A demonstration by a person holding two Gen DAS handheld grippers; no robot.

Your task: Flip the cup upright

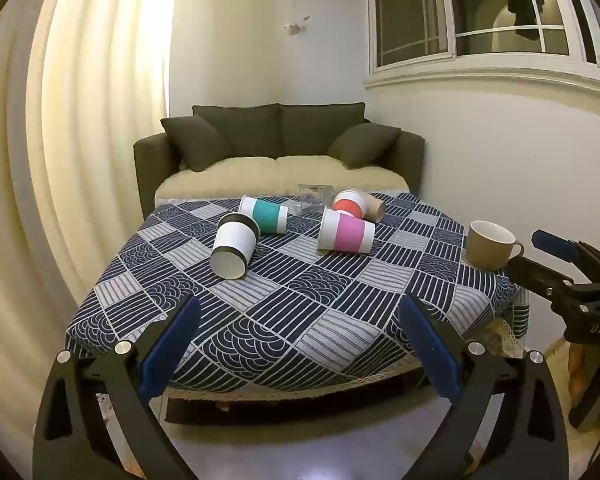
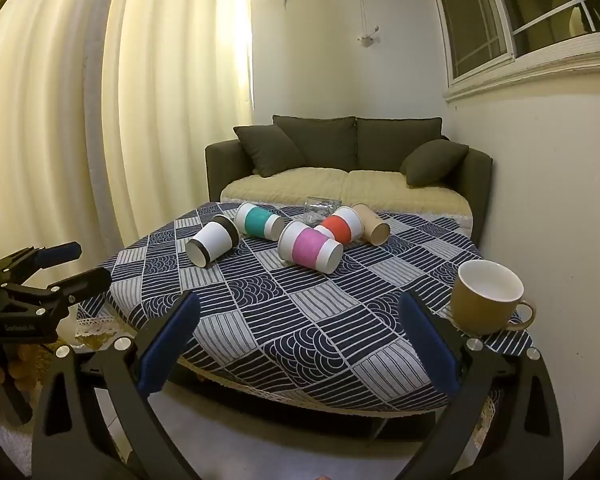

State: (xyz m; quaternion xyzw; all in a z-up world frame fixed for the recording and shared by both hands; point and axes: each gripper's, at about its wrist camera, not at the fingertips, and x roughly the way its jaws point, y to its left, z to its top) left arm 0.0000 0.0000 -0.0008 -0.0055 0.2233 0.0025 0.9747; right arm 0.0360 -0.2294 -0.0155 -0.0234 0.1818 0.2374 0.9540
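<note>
Both grippers, left gripper point(image 1: 296, 344) and right gripper point(image 2: 298, 344), hang spread and empty; the pink-banded cup point(image 2: 310, 250) may roll away if nudged

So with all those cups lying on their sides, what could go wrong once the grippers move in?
The cups are round and crowded: nudging the pink-banded cup could roll it into the red-banded cup or the glass jar behind. The tan mug stands near the table's right edge, close to the right gripper, so a careless sweep might knock it off. A hard squeeze could crush a paper cup.
</note>
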